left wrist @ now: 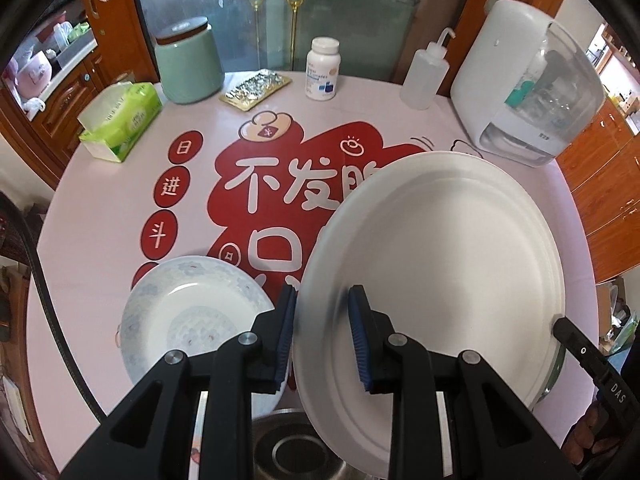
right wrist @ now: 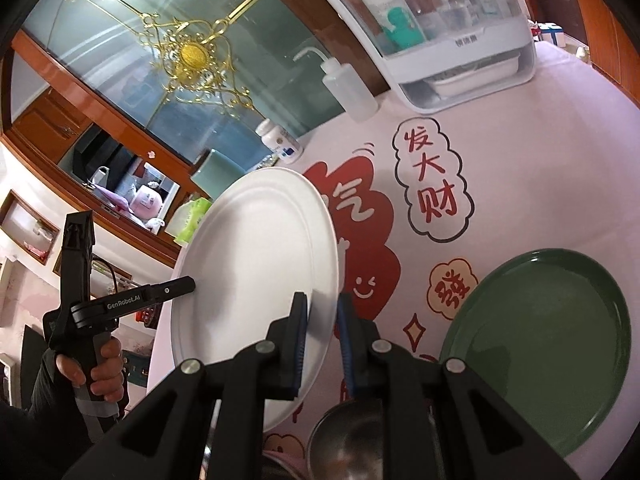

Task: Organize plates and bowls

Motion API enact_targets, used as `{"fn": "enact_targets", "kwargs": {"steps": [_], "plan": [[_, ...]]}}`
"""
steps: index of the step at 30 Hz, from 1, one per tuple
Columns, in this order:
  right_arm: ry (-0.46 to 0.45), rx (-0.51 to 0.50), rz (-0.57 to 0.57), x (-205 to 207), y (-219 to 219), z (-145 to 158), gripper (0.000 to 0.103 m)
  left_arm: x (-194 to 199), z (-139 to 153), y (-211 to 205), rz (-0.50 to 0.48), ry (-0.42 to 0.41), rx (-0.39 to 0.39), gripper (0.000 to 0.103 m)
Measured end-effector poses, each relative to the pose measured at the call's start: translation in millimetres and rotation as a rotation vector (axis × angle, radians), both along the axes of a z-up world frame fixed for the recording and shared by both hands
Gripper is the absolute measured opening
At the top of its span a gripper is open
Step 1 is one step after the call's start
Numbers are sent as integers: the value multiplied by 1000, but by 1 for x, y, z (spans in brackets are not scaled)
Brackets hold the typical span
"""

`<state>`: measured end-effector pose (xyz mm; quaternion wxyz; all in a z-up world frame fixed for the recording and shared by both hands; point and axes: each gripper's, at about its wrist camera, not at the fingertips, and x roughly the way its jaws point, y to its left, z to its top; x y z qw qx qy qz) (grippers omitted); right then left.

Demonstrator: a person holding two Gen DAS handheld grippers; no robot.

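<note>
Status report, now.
Both hand-held grippers, left and right, shut on white plate. Steel bowl below. Green plate right.

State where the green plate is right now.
The green plate appears only in the right wrist view, lying flat on the tablecloth at lower right, right of the lifted white plate.

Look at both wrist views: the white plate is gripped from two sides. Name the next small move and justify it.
Probably carry the white plate toward the green plate and lower it there. Both the left gripper and right gripper clamp its rim, it is tilted off the table, and the green plate lies bare.
</note>
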<state>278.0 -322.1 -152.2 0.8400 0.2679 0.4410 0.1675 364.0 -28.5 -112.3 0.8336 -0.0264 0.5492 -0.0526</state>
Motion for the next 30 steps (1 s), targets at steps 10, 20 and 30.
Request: {"fn": "enact_targets", "kwargs": {"steps": [10,20,30], "plan": [[-59,2,-1,-36,0,33,15,-50,39,3,11,-48,3,25],[-130,-12,4,-83,7,67,15,-111,70,12,30,-96,-28,25],[-172,-38,-13,-137,16,91,15,-169,87,25,21,-126,-73,25]]}}
